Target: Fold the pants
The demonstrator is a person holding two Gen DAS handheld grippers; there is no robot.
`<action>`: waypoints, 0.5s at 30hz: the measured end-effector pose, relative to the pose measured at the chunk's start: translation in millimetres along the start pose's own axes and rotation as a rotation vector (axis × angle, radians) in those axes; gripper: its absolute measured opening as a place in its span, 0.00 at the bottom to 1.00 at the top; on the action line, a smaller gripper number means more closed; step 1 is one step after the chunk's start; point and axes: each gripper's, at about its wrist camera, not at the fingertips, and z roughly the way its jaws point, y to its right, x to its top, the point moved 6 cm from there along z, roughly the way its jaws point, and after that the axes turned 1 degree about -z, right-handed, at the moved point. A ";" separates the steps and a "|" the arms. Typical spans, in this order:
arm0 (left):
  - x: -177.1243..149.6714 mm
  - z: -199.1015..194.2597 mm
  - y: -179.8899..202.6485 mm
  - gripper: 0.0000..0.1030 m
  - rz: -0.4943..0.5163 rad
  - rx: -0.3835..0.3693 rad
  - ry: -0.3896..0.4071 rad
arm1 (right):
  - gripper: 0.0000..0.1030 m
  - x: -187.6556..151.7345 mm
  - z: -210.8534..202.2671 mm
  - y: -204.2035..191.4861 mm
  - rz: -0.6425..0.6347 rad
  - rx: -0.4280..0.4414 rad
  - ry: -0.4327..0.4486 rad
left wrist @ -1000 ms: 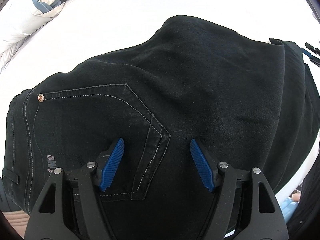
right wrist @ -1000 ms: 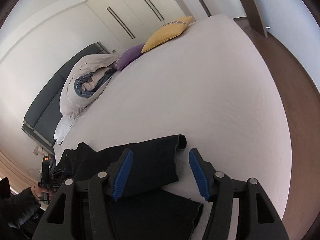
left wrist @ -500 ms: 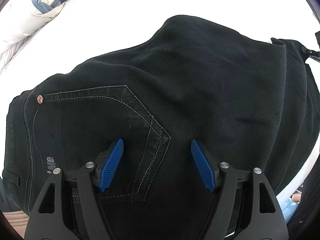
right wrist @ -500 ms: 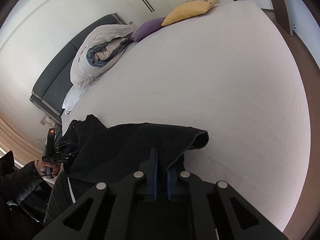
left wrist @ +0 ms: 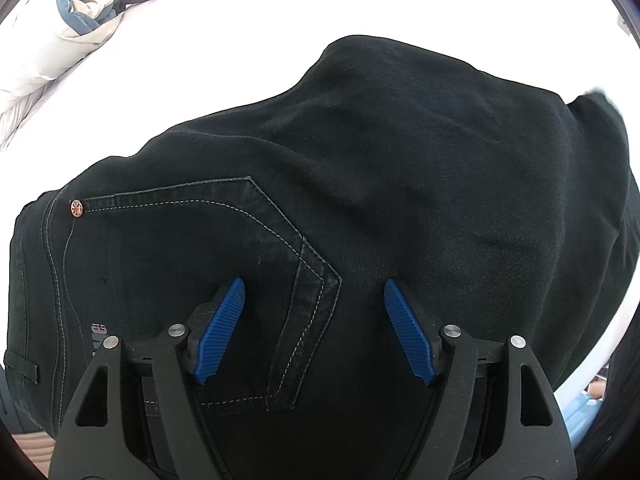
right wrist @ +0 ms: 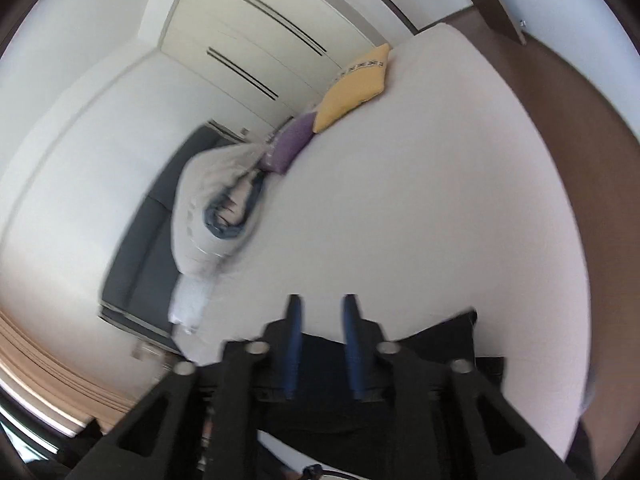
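Black pants [left wrist: 360,184] lie on the white bed, seat up, with a stitched back pocket [left wrist: 224,264] and a copper rivet [left wrist: 76,208]. My left gripper [left wrist: 312,312] is open and empty, hovering just above the pocket area. In the blurred right wrist view, my right gripper [right wrist: 322,320] has its blue fingers [right wrist: 294,344] partly apart with nothing between them, raised above the pants' leg end [right wrist: 452,340], which lies below and behind the fingers.
White bed sheet [right wrist: 420,200] stretches ahead. A rolled duvet [right wrist: 216,216], a purple cushion [right wrist: 292,144] and a yellow cushion [right wrist: 356,88] lie at the head. Grey headboard [right wrist: 148,256], wardrobe doors [right wrist: 264,40], brown floor [right wrist: 592,128] to the right.
My right gripper closed on the pant leg's end half a second ago; now it has opened partly, let go and swung upward fast. The left gripper stays still and open.
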 end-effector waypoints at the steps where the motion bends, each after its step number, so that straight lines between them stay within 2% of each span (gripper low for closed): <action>1: -1.5 -0.7 -0.2 0.71 0.000 0.000 0.002 | 0.82 -10.4 4.4 3.6 -0.054 -0.030 -0.019; 3: -2.5 -1.1 0.0 0.71 0.000 0.002 0.004 | 0.83 -35.2 13.0 13.3 -0.160 -0.047 -0.034; 5: -2.6 -1.7 0.8 0.71 0.000 0.003 0.002 | 0.83 -60.3 22.2 37.0 -0.213 -0.083 -0.055; 8: -1.7 -2.4 2.4 0.71 0.001 0.007 -0.007 | 0.82 -89.0 31.4 89.0 -0.121 -0.106 -0.098; 10: -0.5 -2.2 4.3 0.71 -0.002 0.011 -0.011 | 0.75 -101.8 33.2 110.0 -0.028 -0.056 -0.117; 12: 1.3 -1.5 5.9 0.71 -0.006 0.015 -0.013 | 0.75 -108.0 30.2 115.6 -0.006 0.010 -0.086; 15: 3.7 -1.2 8.1 0.71 -0.010 0.018 -0.017 | 0.75 -104.1 26.6 120.0 -0.019 0.025 -0.026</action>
